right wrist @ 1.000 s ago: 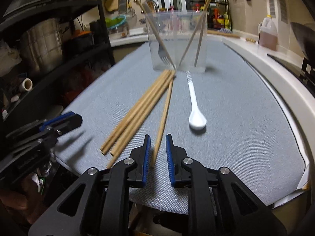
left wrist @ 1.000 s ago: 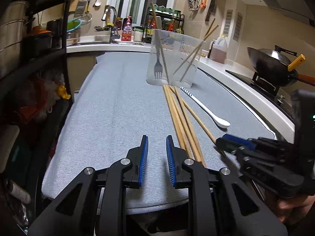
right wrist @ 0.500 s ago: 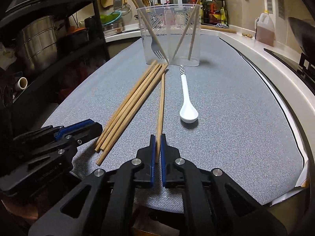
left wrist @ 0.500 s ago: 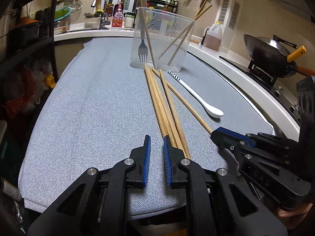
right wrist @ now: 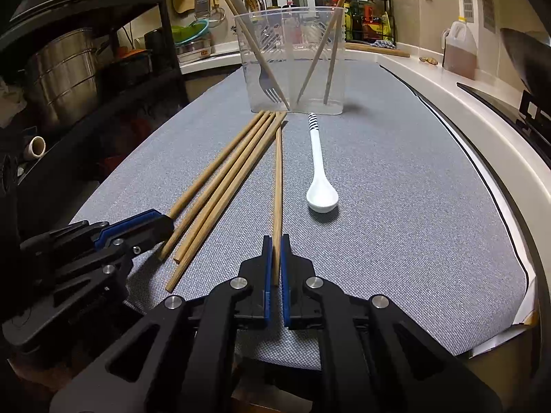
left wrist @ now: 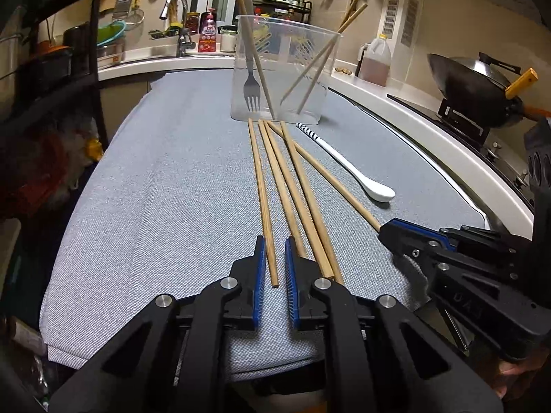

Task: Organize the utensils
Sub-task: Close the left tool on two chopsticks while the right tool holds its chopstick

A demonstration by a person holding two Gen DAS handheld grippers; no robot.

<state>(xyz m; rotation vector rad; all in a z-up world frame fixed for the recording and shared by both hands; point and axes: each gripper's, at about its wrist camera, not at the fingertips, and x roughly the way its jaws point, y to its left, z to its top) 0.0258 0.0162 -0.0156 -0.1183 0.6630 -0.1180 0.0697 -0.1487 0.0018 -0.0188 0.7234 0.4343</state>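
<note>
Several wooden chopsticks (left wrist: 292, 189) lie fanned on the grey mat (left wrist: 155, 189), with a white spoon (left wrist: 347, 165) to their right. A clear plastic cup (left wrist: 282, 69) behind them holds a fork and three chopsticks. My left gripper (left wrist: 274, 251) is open, its jaws on either side of the near end of the leftmost chopstick (left wrist: 262, 199). My right gripper (right wrist: 275, 244) is shut on the near end of the rightmost chopstick (right wrist: 278, 179), which lies on the mat. The spoon (right wrist: 318, 179) and cup (right wrist: 292, 58) also show in the right wrist view.
A wok (left wrist: 475, 93) sits on the stove at the right. A dark shelf rack with pots (right wrist: 62, 79) stands at the left. The sink and bottles (left wrist: 206, 34) are at the back. An oil jug (left wrist: 375, 60) stands on the counter.
My left gripper has moved left and forward so that the leftmost chopstick's end lies between its jaws. My right gripper closed on the rightmost chopstick half a second ago and still holds it.
</note>
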